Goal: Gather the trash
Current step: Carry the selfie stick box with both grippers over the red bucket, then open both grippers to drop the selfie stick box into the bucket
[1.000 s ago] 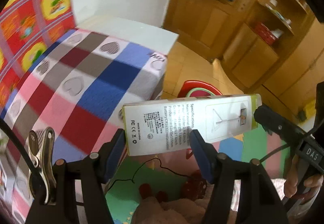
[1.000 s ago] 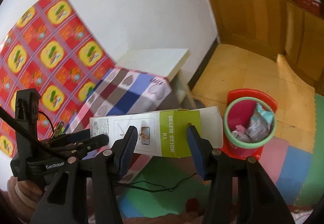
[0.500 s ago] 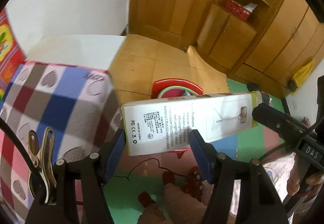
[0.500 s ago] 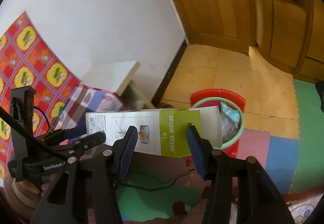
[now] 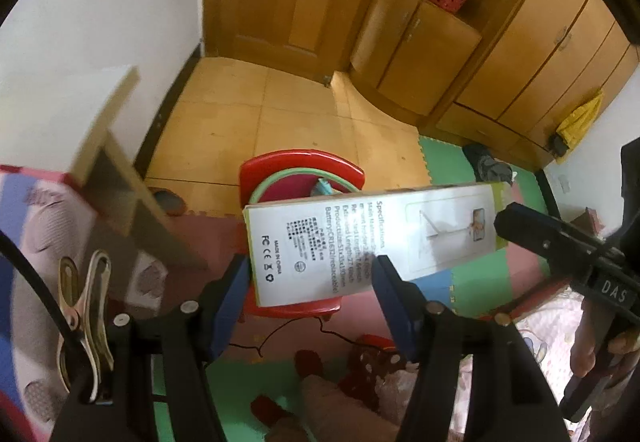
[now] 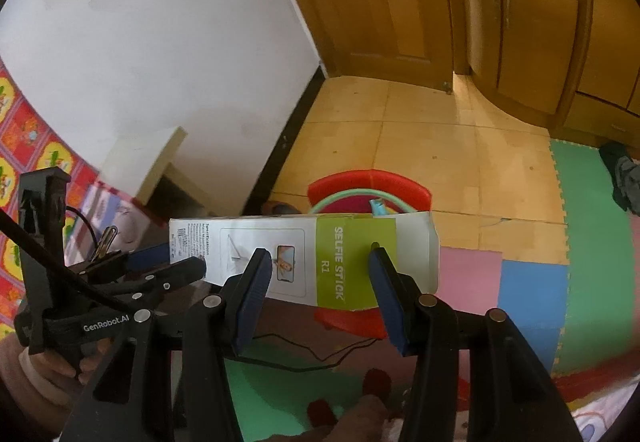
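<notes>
A person held a white-and-green selfie stick box point(image 5: 372, 242) level between two handheld grippers, directly above a green-rimmed bin point(image 6: 340, 200) set in a red stool point(image 6: 404, 184). The left gripper point(image 5: 310, 278) clamped the box's printed end, its jaws having just closed slightly. The right gripper point(image 6: 316, 278) pinched the green-banded end, above the foam floor mats point(image 6: 588, 242).
</notes>
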`<state>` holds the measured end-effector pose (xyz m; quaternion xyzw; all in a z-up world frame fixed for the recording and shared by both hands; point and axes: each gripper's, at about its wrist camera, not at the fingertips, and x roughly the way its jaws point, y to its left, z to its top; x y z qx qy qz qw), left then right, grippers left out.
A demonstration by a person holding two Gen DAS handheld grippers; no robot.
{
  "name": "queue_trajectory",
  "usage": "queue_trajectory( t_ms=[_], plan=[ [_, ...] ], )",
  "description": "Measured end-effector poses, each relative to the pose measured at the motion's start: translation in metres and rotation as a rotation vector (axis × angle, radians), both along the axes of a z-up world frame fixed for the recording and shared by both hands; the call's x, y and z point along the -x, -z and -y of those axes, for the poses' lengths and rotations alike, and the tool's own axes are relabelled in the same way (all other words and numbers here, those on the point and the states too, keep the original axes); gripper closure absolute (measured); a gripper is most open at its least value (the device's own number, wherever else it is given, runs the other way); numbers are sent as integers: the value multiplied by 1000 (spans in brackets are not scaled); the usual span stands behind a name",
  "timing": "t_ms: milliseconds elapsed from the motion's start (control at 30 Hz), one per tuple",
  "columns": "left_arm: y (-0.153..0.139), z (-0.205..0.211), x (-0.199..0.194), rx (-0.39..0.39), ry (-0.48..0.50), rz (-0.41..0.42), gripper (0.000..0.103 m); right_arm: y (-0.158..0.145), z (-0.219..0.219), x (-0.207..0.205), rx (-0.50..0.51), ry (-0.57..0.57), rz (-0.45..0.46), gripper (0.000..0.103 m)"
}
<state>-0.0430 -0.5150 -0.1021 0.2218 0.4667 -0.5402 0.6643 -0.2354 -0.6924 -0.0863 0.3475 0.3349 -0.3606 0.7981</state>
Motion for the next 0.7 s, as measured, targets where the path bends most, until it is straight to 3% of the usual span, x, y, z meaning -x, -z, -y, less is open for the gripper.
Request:
queue_trajectory(
  t_ms=[467,700],
  plan=[
    [75,75,-4,-51,44,-79,38,60,44,3,-56,-16,-55,51],
    [112,103,-8,-87,71,-70,38,86,59,2,-83,-22,-77,51]
  ],
)
